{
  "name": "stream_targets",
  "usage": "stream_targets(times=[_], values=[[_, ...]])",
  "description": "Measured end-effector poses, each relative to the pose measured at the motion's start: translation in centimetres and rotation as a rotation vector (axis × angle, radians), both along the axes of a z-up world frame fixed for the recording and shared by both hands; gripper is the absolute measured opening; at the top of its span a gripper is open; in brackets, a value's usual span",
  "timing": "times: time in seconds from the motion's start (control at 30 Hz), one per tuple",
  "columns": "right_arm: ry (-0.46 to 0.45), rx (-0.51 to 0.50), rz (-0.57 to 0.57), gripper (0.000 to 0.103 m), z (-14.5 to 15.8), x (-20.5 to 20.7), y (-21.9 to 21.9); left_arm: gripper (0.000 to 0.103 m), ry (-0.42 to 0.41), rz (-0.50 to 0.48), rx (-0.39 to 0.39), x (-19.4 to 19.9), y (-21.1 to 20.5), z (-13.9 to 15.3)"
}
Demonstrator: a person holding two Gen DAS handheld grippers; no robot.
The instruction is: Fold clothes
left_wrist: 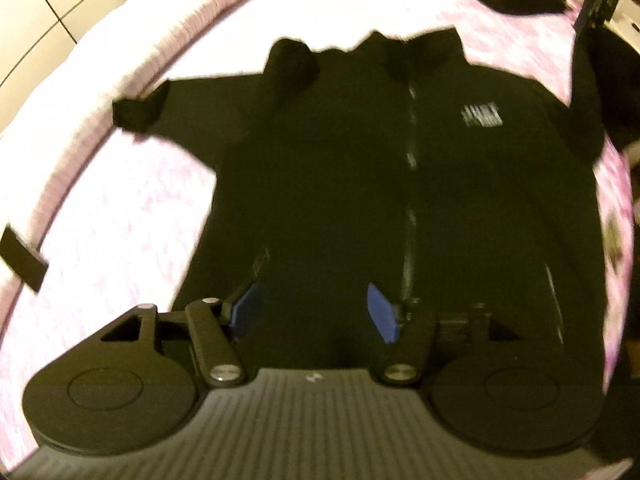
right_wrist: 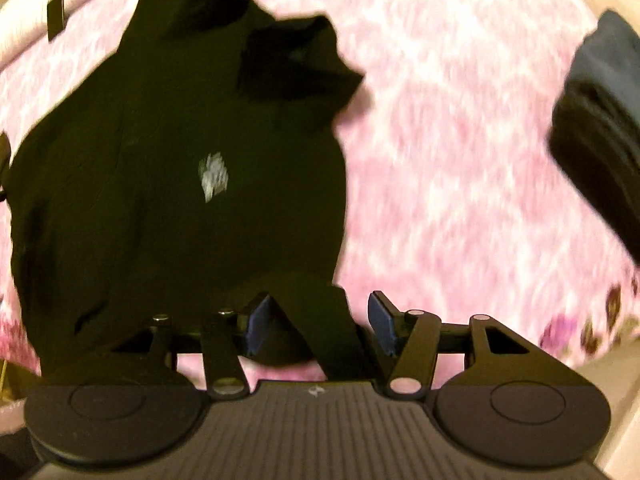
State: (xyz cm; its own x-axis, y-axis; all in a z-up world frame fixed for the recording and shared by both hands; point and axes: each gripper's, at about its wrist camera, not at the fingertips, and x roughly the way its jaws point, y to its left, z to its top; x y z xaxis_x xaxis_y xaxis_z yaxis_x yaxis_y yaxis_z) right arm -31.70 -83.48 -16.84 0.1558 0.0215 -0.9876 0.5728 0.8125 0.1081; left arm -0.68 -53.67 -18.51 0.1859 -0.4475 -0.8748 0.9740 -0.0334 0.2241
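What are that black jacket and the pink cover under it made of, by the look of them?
The black jacket looks like soft matte knit or fleece, though blur leaves it open: it lies limp, its sleeve ends crumple, and only its zip glints. The pink cover seems a printed woven bedsheet, with mottled pink and white and no sheen.

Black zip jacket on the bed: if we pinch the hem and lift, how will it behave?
Probably floppy: the black jacket lies flat on the pink bedspread with rumpled sleeves, so it should drape and sag. Likely light for its size. The zipper may stiffen the centre line slightly. Cloth shouldn't slip much against the blue pads.
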Motion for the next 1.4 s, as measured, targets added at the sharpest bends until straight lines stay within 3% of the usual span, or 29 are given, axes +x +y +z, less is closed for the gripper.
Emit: stream_targets(times=[0.13,0.33,0.5,0.6,0.67,0.7,0.73,0.77,0.9,1.0,1.1,1.3,1.37,1.4], values=[[-0.090,-0.046,0.006,0.069,-0.6,2.8,-3.7,0.062,-0.016,-0.040,-0.035,0.3,-6.7,-0.1],[-0.222,-0.025,-0.030,0.078,-2.5,5.4,-9.9,0.062,-0.040,-0.212,-0.067,-0.1,-18.8,-2.3],[-0.256,0.060,-0.017,0.078,-8.1,7.2,-12.8,0.062,-0.123,-0.351,-0.052,1.3,-28.8,-5.6],[-0.302,0.100,-0.020,0.078,-11.2,7.9,-12.9,0.062,-0.112,-0.388,-0.029,4.2,-33.1,-7.2],[-0.346,0.115,-0.024,0.078,-12.8,8.1,-12.4,0.061,-0.084,-0.430,0.028,5.4,-35.1,-8.7],[-0.365,0.118,-0.033,0.078,-13.4,8.3,-12.3,0.051,-0.064,-0.451,0.063,5.8,-36.0,-9.4],[-0.383,0.119,-0.044,0.073,-13.9,8.4,-12.2,0.021,-0.045,-0.467,0.093,6.2,-36.3,-10.1],[-0.402,0.118,-0.062,0.068,-14.3,8.6,-12.2,0.008,-0.040,-0.474,0.121,6.5,-36.5,-10.6],[-0.441,0.143,-0.164,0.013,-15.1,8.9,-12.8,0.006,0.008,-0.416,0.102,8.3,-36.5,-9.7],[-0.459,0.144,-0.210,0.007,-13.8,8.8,-14.1,0.006,0.016,-0.366,0.037,9.7,-36.4,-7.3],[-0.522,0.117,-0.228,0.002,-10.4,8.4,-16.7,0.006,0.013,-0.324,-0.029,11.5,-36.8,-4.5],[-0.608,-0.043,-0.215,0.001,-5.5,11.3,-23.0,0.008,0.030,-0.143,-0.179,15.5,-41.7,-1.3],[-0.608,-0.104,-0.198,0.003,-5.3,13.1,-25.2,0.019,0.007,-0.068,-0.183,16.4,-44.1,-2.0],[-0.586,-0.110,-0.188,0.007,-5.9,14.2,-26.1,0.033,-0.001,-0.025,-0.186,16.6,-44.9,-2.7]])
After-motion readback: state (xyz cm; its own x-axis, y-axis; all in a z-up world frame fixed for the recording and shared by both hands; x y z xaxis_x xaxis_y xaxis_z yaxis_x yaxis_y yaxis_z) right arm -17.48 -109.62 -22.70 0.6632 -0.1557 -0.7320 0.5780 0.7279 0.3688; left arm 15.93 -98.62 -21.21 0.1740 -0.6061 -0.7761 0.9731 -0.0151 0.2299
